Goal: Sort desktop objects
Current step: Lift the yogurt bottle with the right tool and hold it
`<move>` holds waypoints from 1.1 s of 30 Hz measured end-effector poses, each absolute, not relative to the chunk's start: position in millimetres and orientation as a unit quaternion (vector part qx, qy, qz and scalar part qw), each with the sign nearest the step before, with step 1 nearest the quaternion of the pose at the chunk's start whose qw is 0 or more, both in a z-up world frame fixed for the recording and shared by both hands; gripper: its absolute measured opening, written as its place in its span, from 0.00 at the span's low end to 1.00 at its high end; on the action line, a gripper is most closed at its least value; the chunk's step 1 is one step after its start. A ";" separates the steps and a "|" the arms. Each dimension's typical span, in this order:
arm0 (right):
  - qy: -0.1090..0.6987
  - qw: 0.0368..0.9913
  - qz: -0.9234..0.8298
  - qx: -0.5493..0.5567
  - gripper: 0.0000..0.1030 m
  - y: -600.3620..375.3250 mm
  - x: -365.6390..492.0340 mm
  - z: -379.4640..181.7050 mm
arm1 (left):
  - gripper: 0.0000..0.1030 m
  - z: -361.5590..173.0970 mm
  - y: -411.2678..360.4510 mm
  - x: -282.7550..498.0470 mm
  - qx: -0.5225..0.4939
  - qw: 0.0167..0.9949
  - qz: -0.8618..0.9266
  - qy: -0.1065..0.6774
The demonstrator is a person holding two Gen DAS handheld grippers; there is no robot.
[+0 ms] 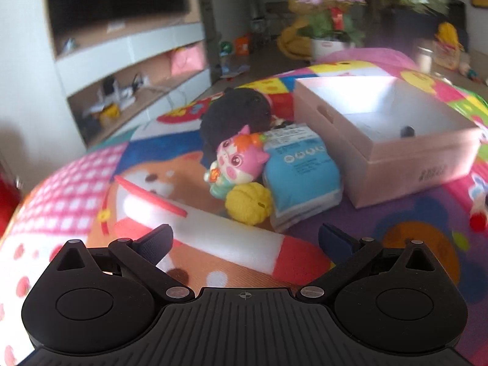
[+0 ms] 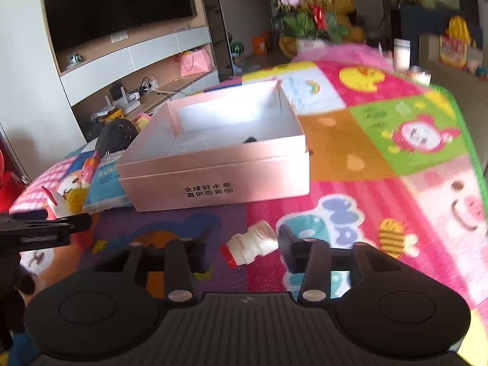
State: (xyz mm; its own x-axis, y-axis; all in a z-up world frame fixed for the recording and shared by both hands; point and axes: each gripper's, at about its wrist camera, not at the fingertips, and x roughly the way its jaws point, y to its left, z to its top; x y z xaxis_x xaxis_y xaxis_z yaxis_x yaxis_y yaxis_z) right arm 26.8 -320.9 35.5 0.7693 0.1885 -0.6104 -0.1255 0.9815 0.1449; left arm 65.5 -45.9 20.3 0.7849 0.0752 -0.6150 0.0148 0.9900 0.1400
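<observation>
An open pink box (image 1: 396,158) (image 2: 213,177) sits on the colourful mat, with a small dark object (image 1: 407,131) inside. Left of it lie a blue tissue pack (image 1: 300,170), a pink cartoon figure (image 1: 239,161), a yellow toy (image 1: 248,202) and a black plush (image 1: 235,116). My left gripper (image 1: 245,241) is open and empty, short of this pile. My right gripper (image 2: 248,247) is open, with a small white bottle with a red cap (image 2: 251,245) lying on its side between its fingers. The bottle also shows at the right edge of the left wrist view (image 1: 479,213).
A white and red piece (image 1: 170,210) lies near the left fingers. The left gripper shows at the left edge of the right wrist view (image 2: 45,228). Beyond the mat stand a TV cabinet (image 2: 128,61) and a potted orchid (image 2: 311,9).
</observation>
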 end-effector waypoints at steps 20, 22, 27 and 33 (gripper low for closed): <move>0.348 0.931 0.110 -0.029 0.55 -316.7 47.2 12.8 | 1.00 43.1 37.0 13.7 -0.018 0.938 -0.005 0.347; 0.348 0.931 0.104 -0.021 0.44 -315.3 50.0 11.5 | 1.00 42.2 36.6 18.3 -0.048 0.934 0.004 0.354; 0.349 0.929 0.121 -0.003 0.42 -306.5 37.9 13.2 | 1.00 25.8 32.9 42.9 -0.091 0.920 0.025 0.380; 0.351 0.923 0.159 -0.016 0.42 -284.5 8.1 15.0 | 1.00 23.4 20.7 61.0 -0.072 0.925 0.036 0.371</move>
